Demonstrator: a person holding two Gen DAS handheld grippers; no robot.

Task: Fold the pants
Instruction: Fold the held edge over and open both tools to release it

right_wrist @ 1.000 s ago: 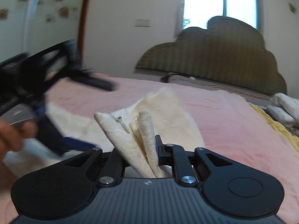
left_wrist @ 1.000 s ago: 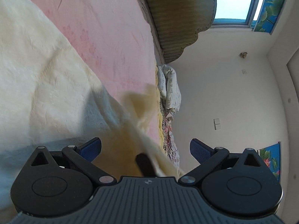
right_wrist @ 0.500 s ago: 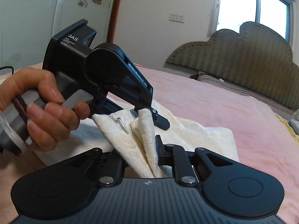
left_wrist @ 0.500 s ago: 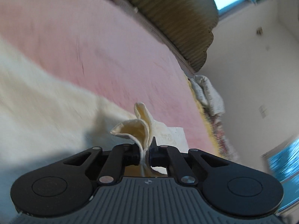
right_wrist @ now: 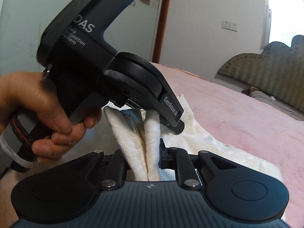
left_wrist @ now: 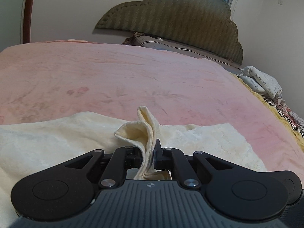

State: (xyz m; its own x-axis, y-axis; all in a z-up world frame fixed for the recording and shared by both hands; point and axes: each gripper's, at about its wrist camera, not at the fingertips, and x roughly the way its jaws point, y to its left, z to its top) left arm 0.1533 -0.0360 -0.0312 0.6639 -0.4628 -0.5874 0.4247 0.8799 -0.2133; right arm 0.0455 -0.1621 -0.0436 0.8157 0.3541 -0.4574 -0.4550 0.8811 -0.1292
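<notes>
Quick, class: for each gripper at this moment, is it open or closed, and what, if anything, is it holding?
Left gripper: jaws opening slightly, pads still pinching a fold of the cream pants.
Right gripper: closed on a bunched fold of the same pants.

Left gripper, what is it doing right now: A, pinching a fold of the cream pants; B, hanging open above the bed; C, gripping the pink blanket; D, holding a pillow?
A: in the left wrist view the left gripper has its jaws pressed on a raised fold of the cream pants, which lie on the pink blanket.
</notes>
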